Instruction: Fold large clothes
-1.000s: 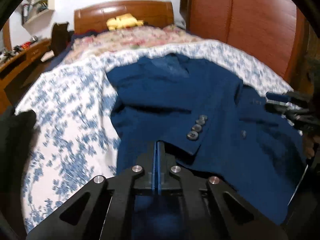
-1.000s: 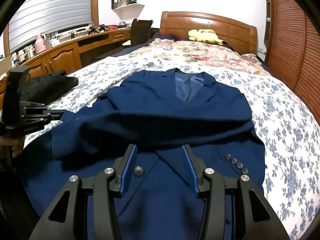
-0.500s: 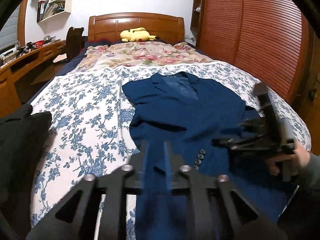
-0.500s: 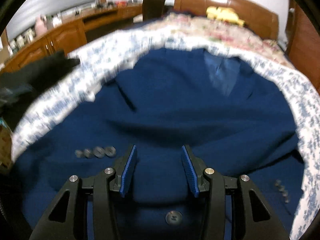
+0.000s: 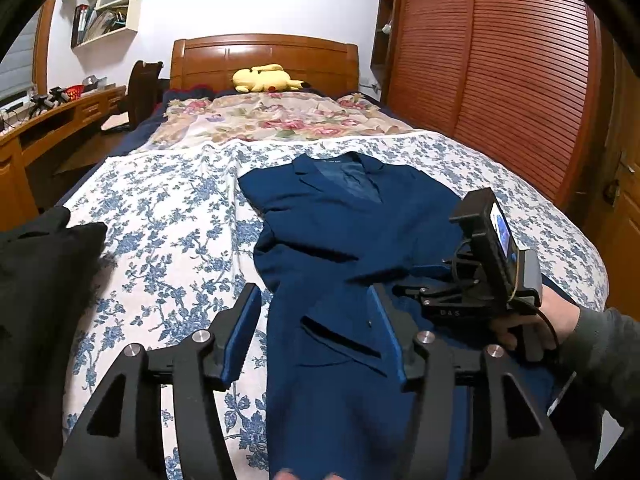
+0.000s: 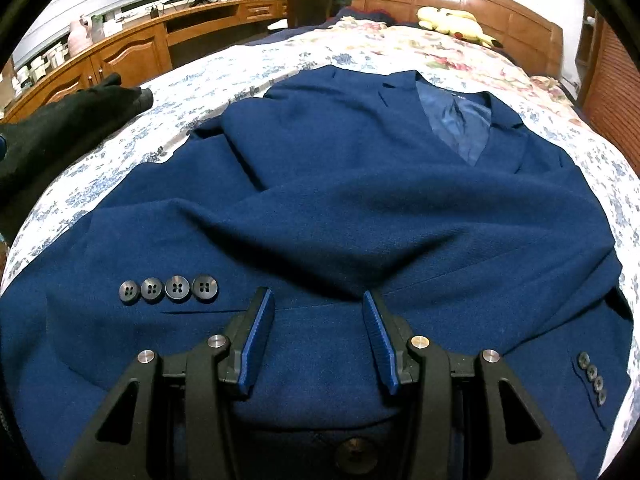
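Note:
A navy blue suit jacket (image 5: 340, 232) lies face up on the bed, collar toward the headboard, with both sleeves folded across its front. One buttoned cuff (image 6: 168, 290) rests at the lower left of the right wrist view, the other cuff (image 6: 592, 376) at the lower right. My left gripper (image 5: 314, 294) hovers above the jacket's near left edge; its jaws are opening and the pads press on nothing. My right gripper (image 6: 316, 296) stands open just over the jacket's lower front (image 6: 360, 200), holding nothing. A hand (image 5: 532, 320) carries it at the right of the left wrist view.
A black garment (image 5: 36, 280) is heaped at the bed's left edge. The blue floral sheet (image 5: 160, 220) covers the bed, with a yellow plush toy (image 5: 264, 78) at the headboard. A slatted wooden wardrobe (image 5: 500, 80) stands to the right, and a wooden desk (image 6: 120, 52) to the left.
My left gripper has let go of the buttoned cuff, spread its jaws and drawn back and upward. My right gripper has dropped closer to the jacket's lower front, still open.

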